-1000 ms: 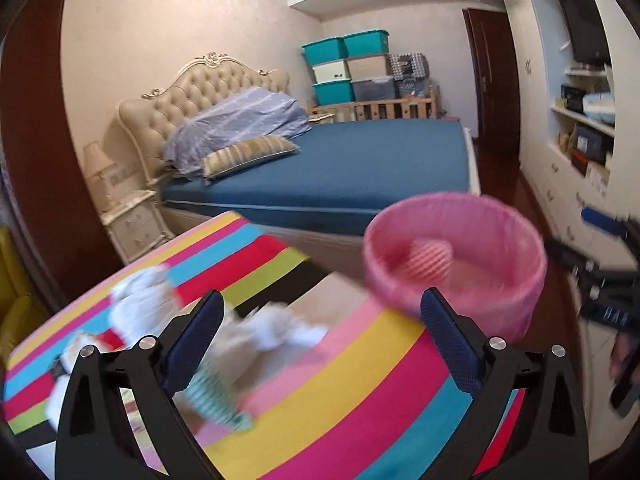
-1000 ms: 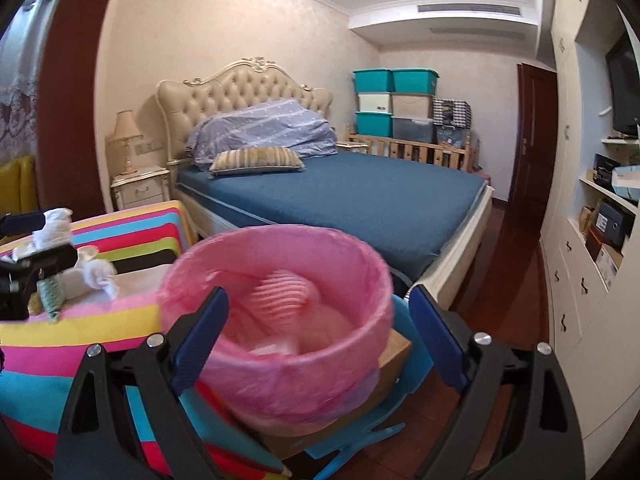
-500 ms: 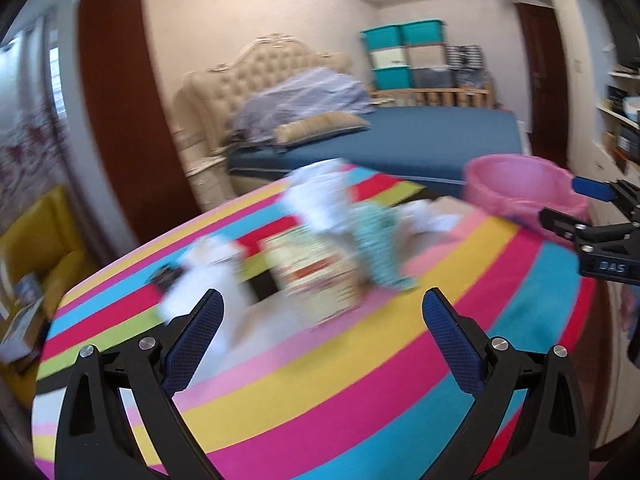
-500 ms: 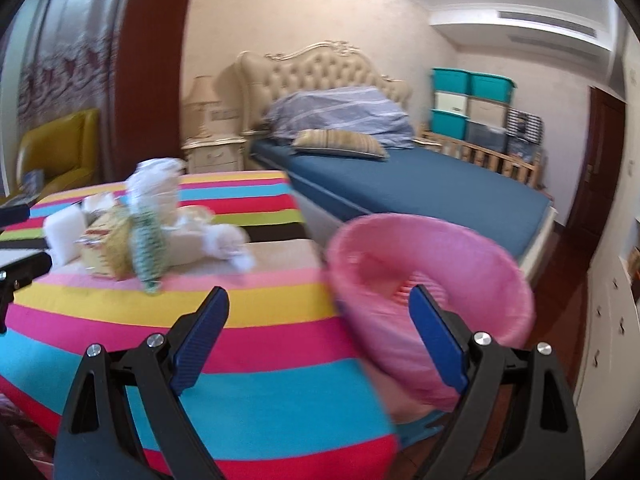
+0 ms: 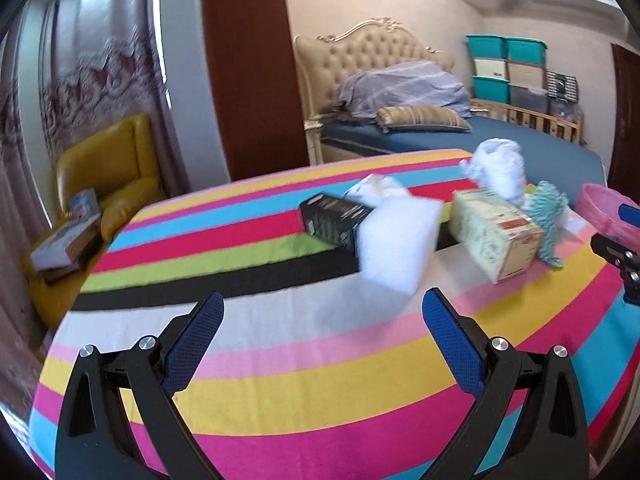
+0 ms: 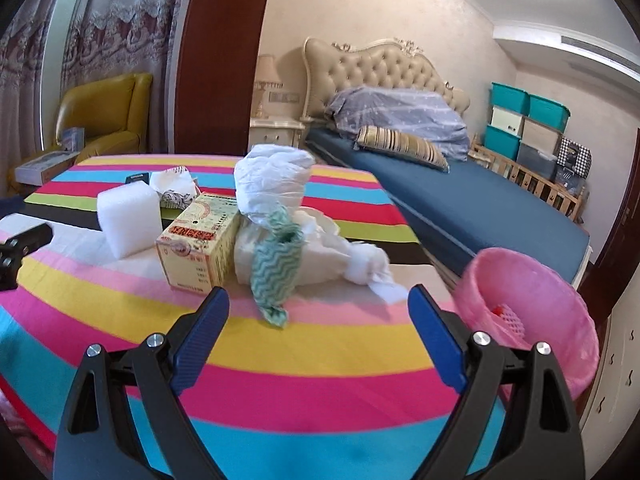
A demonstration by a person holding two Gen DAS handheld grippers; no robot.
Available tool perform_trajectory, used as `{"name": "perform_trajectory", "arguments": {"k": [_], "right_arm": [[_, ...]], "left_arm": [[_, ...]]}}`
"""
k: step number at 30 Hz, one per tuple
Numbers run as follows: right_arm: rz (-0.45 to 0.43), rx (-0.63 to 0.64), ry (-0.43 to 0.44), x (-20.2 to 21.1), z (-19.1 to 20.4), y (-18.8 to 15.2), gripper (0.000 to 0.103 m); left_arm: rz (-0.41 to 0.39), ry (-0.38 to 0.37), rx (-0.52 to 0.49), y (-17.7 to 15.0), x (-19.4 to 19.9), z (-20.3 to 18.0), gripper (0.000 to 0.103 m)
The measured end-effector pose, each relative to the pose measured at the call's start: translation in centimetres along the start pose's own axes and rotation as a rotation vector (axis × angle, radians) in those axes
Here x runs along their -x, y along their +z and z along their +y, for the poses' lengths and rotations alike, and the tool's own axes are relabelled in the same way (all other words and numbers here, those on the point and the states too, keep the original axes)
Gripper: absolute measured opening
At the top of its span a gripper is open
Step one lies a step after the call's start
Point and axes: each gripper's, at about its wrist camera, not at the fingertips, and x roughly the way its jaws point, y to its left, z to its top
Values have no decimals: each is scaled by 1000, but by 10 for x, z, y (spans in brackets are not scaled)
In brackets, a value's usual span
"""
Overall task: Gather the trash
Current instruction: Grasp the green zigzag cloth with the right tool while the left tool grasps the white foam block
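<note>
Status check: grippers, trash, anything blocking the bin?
Left gripper open, empty. Right gripper empty, jaws closing slightly. Trash pile on striped table; pink bin beside it, path clear.

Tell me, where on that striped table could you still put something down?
The near stripes of the table are bare, from the green zigzag cloth forward to the edge, and so is the left end beyond the white foam block. The middle is crowded: foam block, yellow carton, dark box and crumpled white bags bunch together.
</note>
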Motion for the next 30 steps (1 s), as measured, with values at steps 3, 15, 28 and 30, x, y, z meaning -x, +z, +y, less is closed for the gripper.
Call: {"name": "perform_trajectory", "arguments": {"k": [3, 15, 28, 30], "right_arm": [[37, 4, -6, -16, 6, 7, 77], [181, -12, -15, -61, 21, 26, 62], [181, -55, 29, -61, 28, 26, 26], [162, -64, 41, -51, 28, 22, 26]], "left_arm": [[28, -16, 34, -8, -5, 9, 95], [49, -15, 71, -12, -9, 12, 95], [67, -9, 63, -11, -12, 8, 95], [69, -7, 59, -11, -13, 8, 95]]}}
